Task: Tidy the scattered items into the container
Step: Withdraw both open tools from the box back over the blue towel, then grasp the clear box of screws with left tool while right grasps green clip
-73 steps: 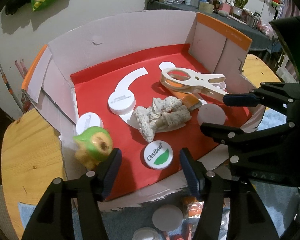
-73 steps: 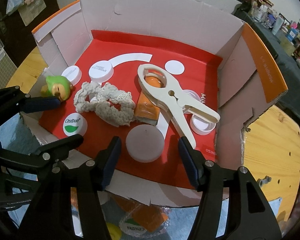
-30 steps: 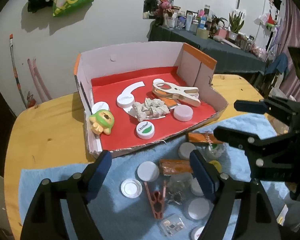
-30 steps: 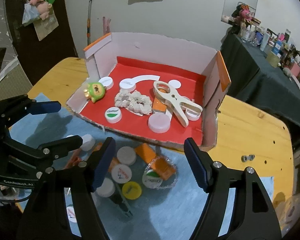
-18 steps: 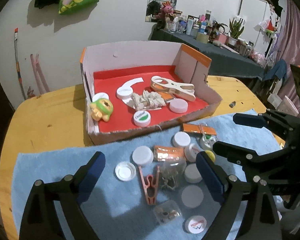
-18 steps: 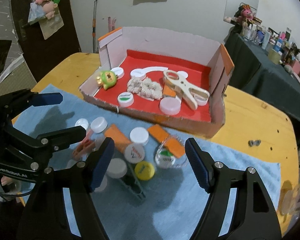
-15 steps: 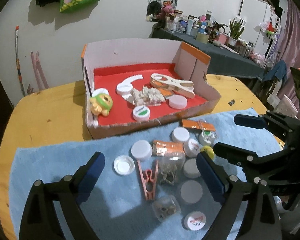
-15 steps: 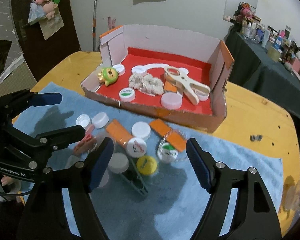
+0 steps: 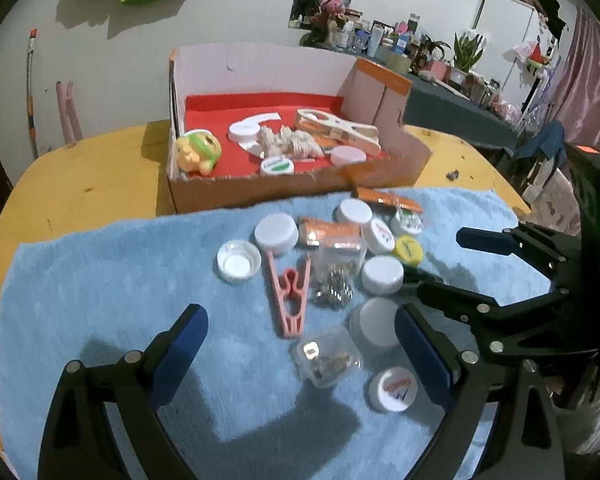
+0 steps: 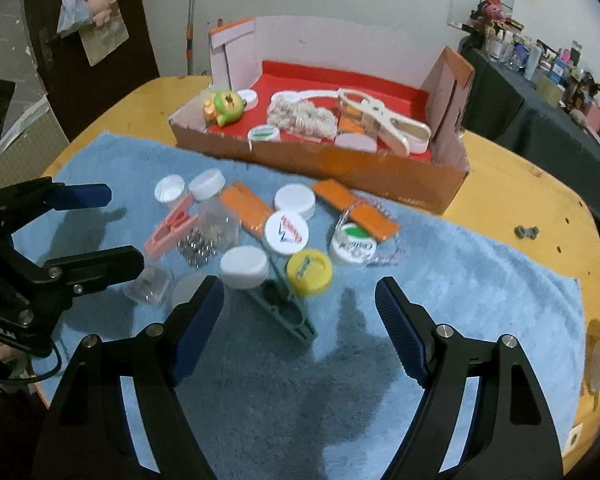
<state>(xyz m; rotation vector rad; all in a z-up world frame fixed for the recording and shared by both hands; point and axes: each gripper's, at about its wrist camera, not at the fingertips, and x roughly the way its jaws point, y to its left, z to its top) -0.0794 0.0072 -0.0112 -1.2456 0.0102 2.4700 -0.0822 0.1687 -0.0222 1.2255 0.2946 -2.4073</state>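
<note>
The cardboard box point(image 9: 300, 188) with a red floor stands at the back of the table and holds a green toy point(image 9: 198, 150), a big white clip point(image 9: 340, 130), caps and a knitted piece. On the blue towel point(image 9: 100, 280) lie scattered white caps, a pink clip point(image 9: 290, 292), orange packets point(image 10: 246, 206), a yellow cap point(image 10: 309, 272), a green clip point(image 10: 284, 306) and a small clear box point(image 9: 328, 356). My left gripper point(image 9: 298, 332) hangs open above the pink clip and clear box. My right gripper point(image 10: 298, 300) hangs open over the green clip. Neither holds anything.
The round wooden table point(image 9: 80, 184) shows bare wood left of the box and at the far right point(image 10: 540, 200). A dark cluttered side table point(image 9: 440, 96) stands behind. A small metal part point(image 10: 526, 232) lies on the wood beyond the towel.
Both grippers have pulled back from the box and sunk towards the towel. The box now looks smaller and farther, and the scattered items fill the foreground. Both jaws stand wider.
</note>
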